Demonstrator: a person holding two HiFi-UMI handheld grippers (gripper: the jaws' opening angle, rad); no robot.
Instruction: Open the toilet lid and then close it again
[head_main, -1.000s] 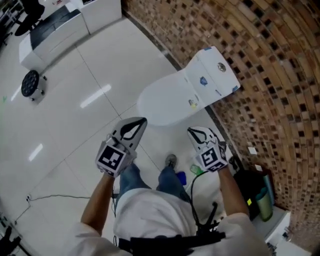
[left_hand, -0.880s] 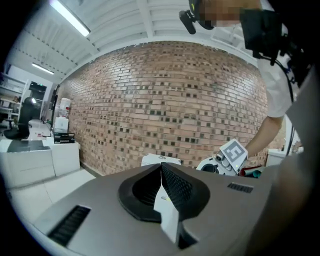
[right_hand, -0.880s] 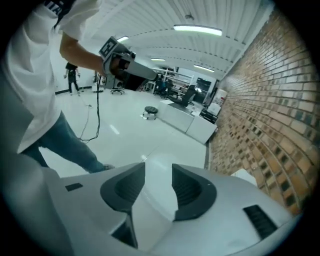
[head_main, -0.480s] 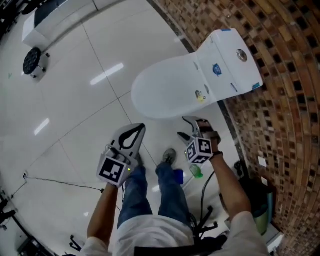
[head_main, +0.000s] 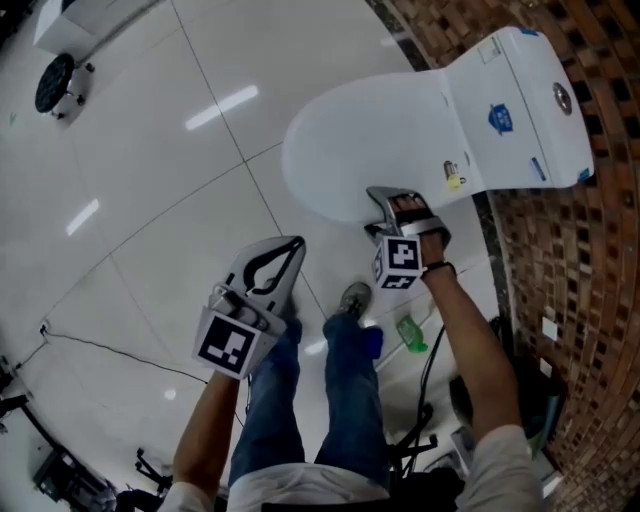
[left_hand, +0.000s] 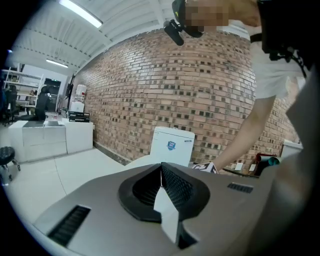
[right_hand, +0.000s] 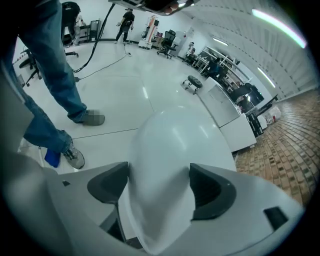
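The white toilet (head_main: 380, 150) stands against the brick wall with its lid (head_main: 360, 140) down and its tank (head_main: 520, 105) behind. My right gripper (head_main: 395, 205) points steeply down at the lid's near side edge. In the right gripper view its jaws have just been opening and stand wide, with the lid's white rim (right_hand: 167, 150) between them; the right gripper (right_hand: 159, 182) is open. My left gripper (head_main: 278, 262) hangs over the floor to the left of the bowl, shut on nothing. The left gripper (left_hand: 161, 172) faces the tank (left_hand: 172, 145) from a distance.
The brick wall (head_main: 585, 270) runs close behind and right of the toilet. On the floor by my shoe (head_main: 353, 298) lie a green bottle (head_main: 411, 333) and a blue object (head_main: 370, 340). A cable (head_main: 110, 350) trails left. A black round stool (head_main: 52, 82) stands far left.
Both grippers have dropped lower. The right one rolled, moved to the lid's side edge and opened from shut. The toilet now sits nearer in the head view.
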